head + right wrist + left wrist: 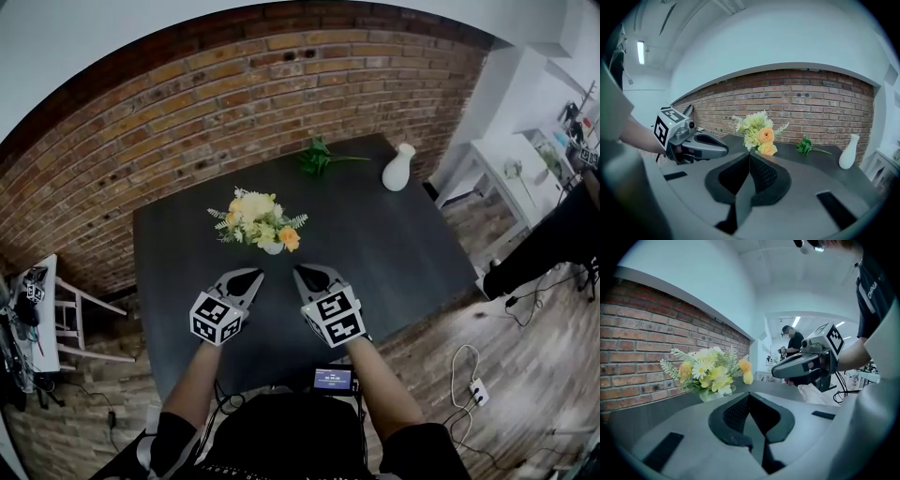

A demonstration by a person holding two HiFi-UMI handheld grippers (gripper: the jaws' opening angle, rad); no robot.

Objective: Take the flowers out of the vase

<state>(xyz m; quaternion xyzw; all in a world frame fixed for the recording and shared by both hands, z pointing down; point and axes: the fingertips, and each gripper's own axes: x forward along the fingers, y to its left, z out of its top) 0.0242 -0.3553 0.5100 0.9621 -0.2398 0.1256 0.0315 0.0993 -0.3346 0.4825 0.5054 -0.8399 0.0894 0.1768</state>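
A bunch of yellow, white and orange flowers [256, 220] stands in a small pale vase [272, 247] near the middle of the dark table [394, 244]. My left gripper [258, 274] sits just in front of the vase, a little to its left, shut and empty. My right gripper [296, 272] is beside it, slightly right of the vase, also shut with nothing held. The flowers [710, 369] fill the left gripper view ahead of the closed jaws, and the flowers [757, 131] stand beyond the closed jaws in the right gripper view. Both tips stay short of the bouquet.
A loose green sprig [319, 157] lies at the table's far edge, with a tall white vase [398, 168] to its right. A brick wall [187, 112] runs behind the table. A white side table [502, 169] stands at the right, cables [469, 370] on the floor.
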